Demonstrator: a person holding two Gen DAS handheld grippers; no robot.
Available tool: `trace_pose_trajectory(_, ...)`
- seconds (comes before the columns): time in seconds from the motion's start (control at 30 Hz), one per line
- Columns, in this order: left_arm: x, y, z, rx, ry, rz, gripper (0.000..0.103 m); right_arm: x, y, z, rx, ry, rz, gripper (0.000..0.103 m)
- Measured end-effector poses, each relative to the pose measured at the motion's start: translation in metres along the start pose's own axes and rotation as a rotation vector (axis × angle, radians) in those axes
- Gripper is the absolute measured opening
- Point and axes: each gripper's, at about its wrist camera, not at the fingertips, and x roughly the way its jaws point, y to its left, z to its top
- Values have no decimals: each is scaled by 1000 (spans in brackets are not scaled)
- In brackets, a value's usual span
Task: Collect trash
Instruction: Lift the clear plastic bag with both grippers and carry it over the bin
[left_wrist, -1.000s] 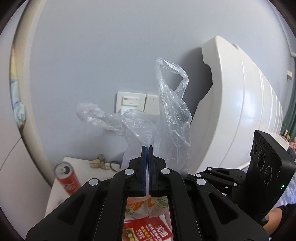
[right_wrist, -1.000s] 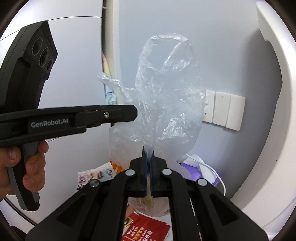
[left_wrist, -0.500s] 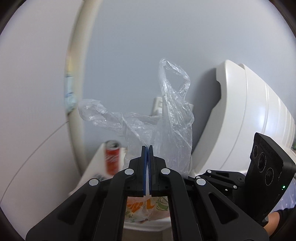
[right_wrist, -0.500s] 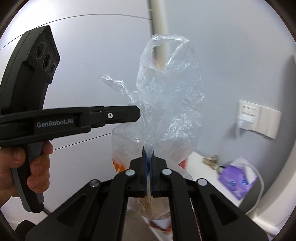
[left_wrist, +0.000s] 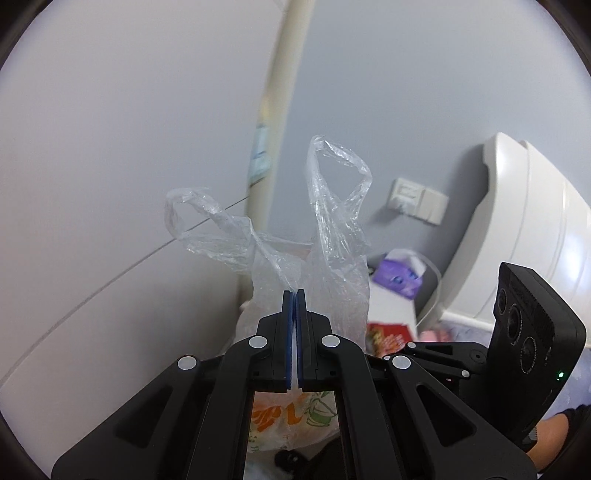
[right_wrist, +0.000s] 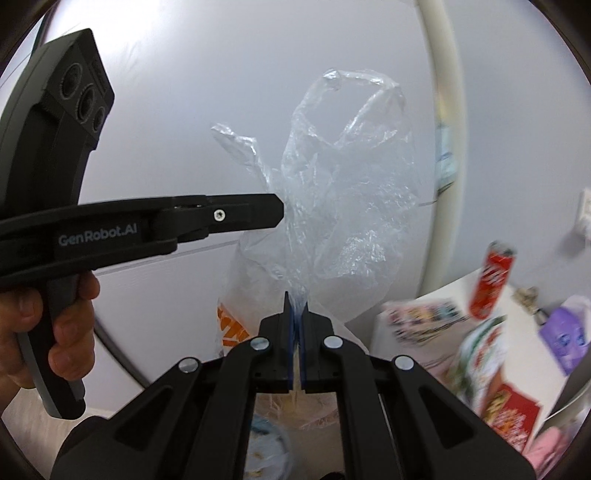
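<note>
A clear plastic trash bag (left_wrist: 332, 258) with orange and green print hangs between my two grippers. My left gripper (left_wrist: 294, 295) is shut on the bag's rim, with both handle loops standing up above it. My right gripper (right_wrist: 295, 306) is shut on the opposite side of the bag (right_wrist: 343, 229). The left gripper (right_wrist: 277, 216) also shows in the right wrist view, reaching in from the left against the bag. The bag's lower part with its contents hangs below the fingers, mostly hidden.
A white side table (right_wrist: 517, 321) at the right carries a red soda can (right_wrist: 491, 280), printed wrappers (right_wrist: 480, 362), a red packet (right_wrist: 513, 413) and a purple tissue pack (right_wrist: 565, 339). A white headboard (left_wrist: 517, 229) and a wall socket (left_wrist: 417, 201) lie to the right. A pale wall is behind.
Both grippers have swung left with the bag, away from the table; the table and can now sit at the right. Both stay shut on the bag.
</note>
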Motion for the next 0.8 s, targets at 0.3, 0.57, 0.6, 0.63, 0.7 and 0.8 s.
trace_pose_trajectory(0.3, -22, 62, -90, -160, 71, 120, 0, 51, 51, -58, -22, 172, 120, 4)
trace_pose_trajectory(0.57, -10, 94, -168, -248, 182, 201, 0, 99, 83, -121, -40, 365, 149, 4)
trace_pose_trajectory(0.6, -6, 100, -182, -272, 206, 205, 0, 110, 83, -132, -41, 394, 150, 4)
trace_pose_trajectory(0.63, -4, 103, -190, -286, 217, 208, 0, 119, 81, -138, -40, 416, 151, 4)
trace_pose_trajectory(0.7, 2, 112, -209, -324, 245, 215, 0, 134, 86, -154, -37, 466, 155, 4)
trace_pose_trajectory(0.8, 8, 120, -231, -352, 275, 231, 0, 152, 93, -174, -29, 534, 162, 4)
